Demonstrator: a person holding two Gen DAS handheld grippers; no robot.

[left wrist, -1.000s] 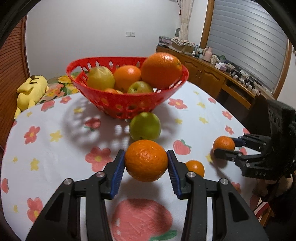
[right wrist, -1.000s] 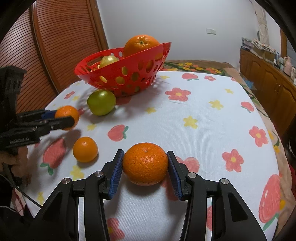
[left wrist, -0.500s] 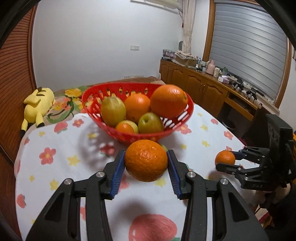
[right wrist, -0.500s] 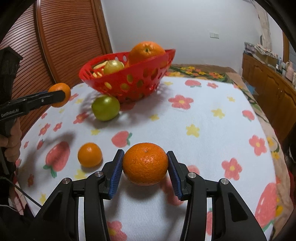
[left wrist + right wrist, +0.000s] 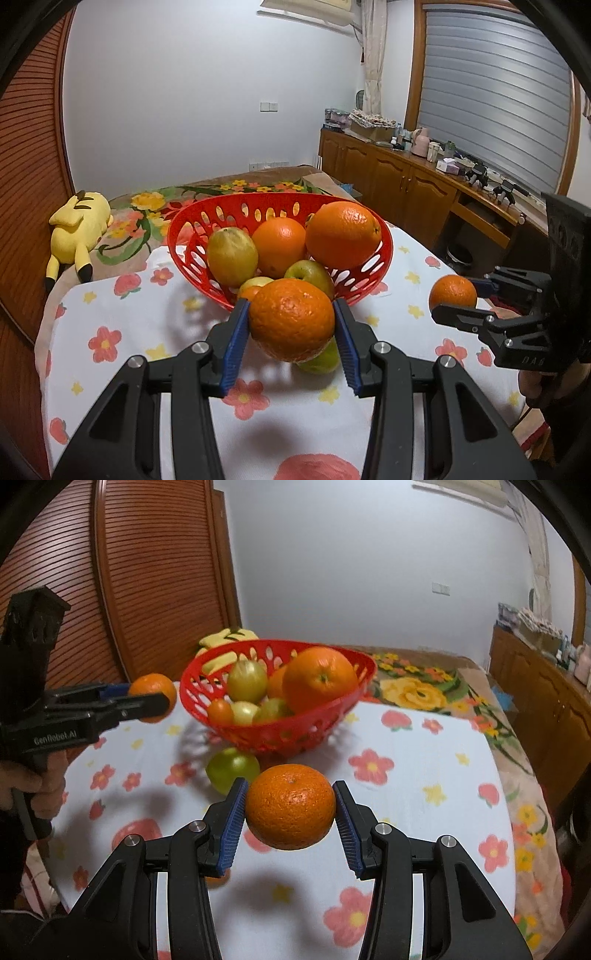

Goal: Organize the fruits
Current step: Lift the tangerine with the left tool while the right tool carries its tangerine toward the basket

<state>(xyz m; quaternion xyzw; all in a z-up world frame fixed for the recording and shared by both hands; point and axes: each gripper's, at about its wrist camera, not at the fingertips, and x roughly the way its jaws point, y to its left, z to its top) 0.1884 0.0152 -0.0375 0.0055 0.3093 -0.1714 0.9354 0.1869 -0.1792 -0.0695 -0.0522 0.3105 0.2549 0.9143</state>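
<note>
My left gripper (image 5: 291, 325) is shut on an orange (image 5: 291, 317) and holds it in the air, just in front of the red basket (image 5: 192, 218). The basket holds several oranges and green-yellow fruits. My right gripper (image 5: 290, 806) is shut on another orange (image 5: 290, 805), raised above the table, short of the basket (image 5: 354, 668). A green apple (image 5: 231, 770) lies on the cloth in front of the basket; in the left wrist view it is mostly hidden behind the held orange. The left gripper also shows in the right wrist view (image 5: 155, 698), the right one in the left wrist view (image 5: 452, 301).
A round table with a white flowered cloth (image 5: 424, 775). A yellow plush toy (image 5: 77, 229) lies behind it on a flowered bed cover. A wooden sideboard (image 5: 406, 188) with clutter stands on the right. A small orange (image 5: 216, 880) peeks out under my right gripper.
Both grippers have risen off the table with their oranges and moved toward the basket. I now look down into the basket from higher up.
</note>
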